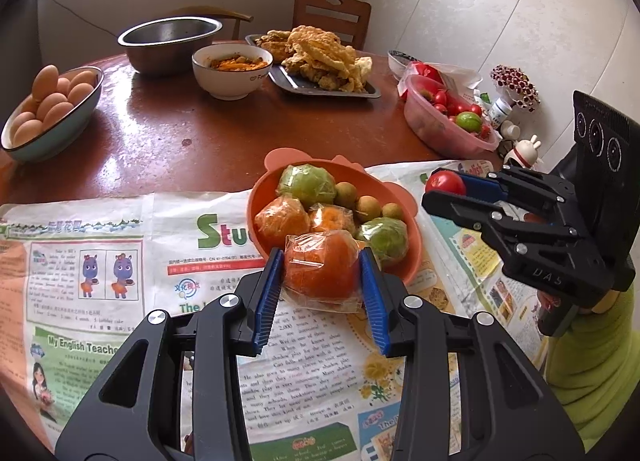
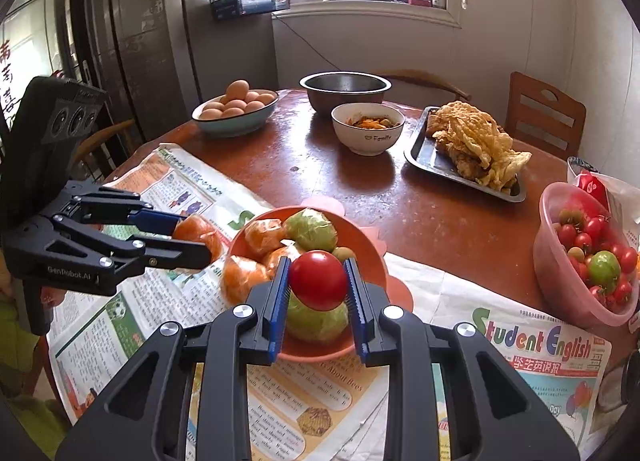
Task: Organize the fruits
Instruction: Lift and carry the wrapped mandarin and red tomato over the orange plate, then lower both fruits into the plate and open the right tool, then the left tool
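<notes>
Only right wrist view is showing the fridge. Left tool is clamping a wrapped orange, right tool a tomato, both hanging over orange bowl on tabletop.

Both grippers, the left gripper and the right gripper, were black plastic with silver screws and ribbed blue pads; the sleeve was green.

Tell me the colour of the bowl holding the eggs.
Pale blue-green with a dark rim: the egg bowl shows best in the right wrist view.
</notes>
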A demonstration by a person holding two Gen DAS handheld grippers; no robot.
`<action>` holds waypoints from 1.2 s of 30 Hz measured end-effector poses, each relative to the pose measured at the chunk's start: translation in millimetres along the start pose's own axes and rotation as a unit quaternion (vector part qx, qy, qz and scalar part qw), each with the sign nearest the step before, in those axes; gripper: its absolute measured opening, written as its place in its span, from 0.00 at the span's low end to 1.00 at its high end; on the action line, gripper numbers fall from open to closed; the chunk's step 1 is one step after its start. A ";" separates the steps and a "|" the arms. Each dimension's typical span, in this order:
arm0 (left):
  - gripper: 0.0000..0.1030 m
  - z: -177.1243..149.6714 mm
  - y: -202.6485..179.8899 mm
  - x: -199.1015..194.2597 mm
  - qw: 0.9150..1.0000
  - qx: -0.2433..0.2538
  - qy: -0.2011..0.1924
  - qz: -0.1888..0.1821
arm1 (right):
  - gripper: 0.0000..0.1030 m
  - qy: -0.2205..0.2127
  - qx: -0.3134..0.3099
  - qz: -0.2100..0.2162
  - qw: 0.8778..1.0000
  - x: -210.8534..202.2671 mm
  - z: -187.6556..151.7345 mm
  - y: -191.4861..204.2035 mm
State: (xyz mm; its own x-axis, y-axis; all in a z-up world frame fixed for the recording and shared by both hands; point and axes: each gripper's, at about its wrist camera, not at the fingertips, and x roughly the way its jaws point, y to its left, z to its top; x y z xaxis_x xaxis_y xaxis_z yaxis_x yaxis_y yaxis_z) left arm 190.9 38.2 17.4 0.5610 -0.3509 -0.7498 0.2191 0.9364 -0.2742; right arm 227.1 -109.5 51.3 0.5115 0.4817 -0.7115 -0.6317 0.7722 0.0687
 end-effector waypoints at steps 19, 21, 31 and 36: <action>0.30 6.0 10.9 23.5 1.000 0.000 0.015 -0.005 | 0.25 0.024 0.014 0.005 1.000 36.7 8.2 -8.5; 0.30 6.3 11.8 26.6 1.000 0.000 0.017 -0.006 | 0.25 0.027 0.015 0.007 1.000 39.8 8.2 -8.6; 0.30 7.2 10.5 31.3 1.000 0.004 0.015 -0.005 | 0.25 0.036 0.023 0.012 0.999 52.7 8.2 -13.7; 0.30 7.4 9.5 34.2 1.000 0.006 0.018 -0.004 | 0.25 0.039 0.024 0.014 0.999 57.0 7.7 -13.3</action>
State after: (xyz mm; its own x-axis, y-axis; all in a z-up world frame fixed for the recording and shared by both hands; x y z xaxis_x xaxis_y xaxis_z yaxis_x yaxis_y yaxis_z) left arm 218.0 35.1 -6.4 0.5306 -0.3583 -0.7682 0.2335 0.9330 -0.2739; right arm 269.1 -89.1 15.3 0.4464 0.4705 -0.7611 -0.6152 0.7791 0.1207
